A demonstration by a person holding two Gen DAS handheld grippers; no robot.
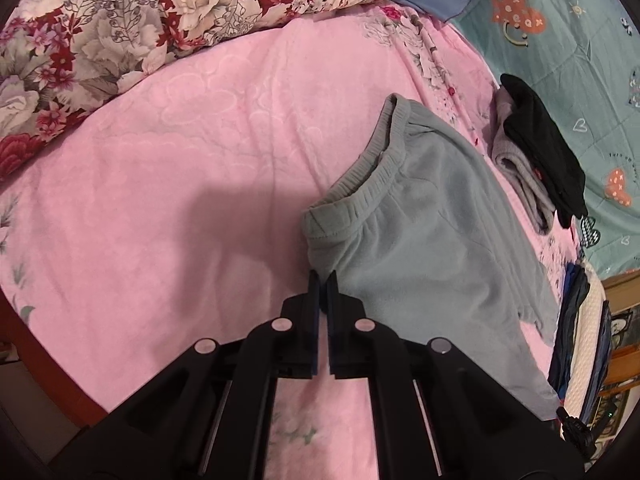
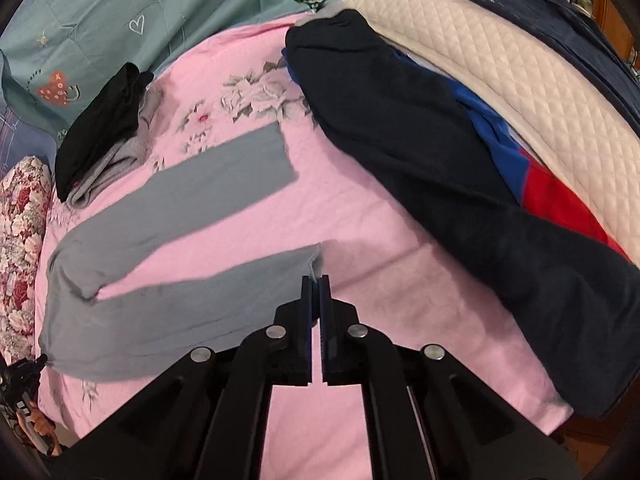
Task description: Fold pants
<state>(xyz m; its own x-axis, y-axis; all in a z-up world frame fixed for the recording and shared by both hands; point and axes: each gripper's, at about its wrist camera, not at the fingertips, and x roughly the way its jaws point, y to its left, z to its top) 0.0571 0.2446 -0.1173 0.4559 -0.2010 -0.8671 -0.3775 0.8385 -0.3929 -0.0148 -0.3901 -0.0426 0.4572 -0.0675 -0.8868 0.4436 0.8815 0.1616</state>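
Grey-green fleece pants (image 1: 424,236) lie flat on the pink bedspread (image 1: 180,184). In the left wrist view the elastic waistband (image 1: 368,176) faces left. My left gripper (image 1: 323,280) is shut on the near corner of the waistband. In the right wrist view the pants (image 2: 168,208) show two legs spread apart in a V. My right gripper (image 2: 317,280) is shut on the cuff of the near leg (image 2: 312,260). The far leg's cuff (image 2: 276,156) lies free.
A folded pile of black and grey clothes (image 1: 536,152) (image 2: 104,132) lies past the pants. A dark navy garment with blue and red (image 2: 460,208) lies right, against a white quilted mattress (image 2: 520,80). A floral quilt (image 1: 120,32) and a teal blanket (image 1: 580,40) border the bed.
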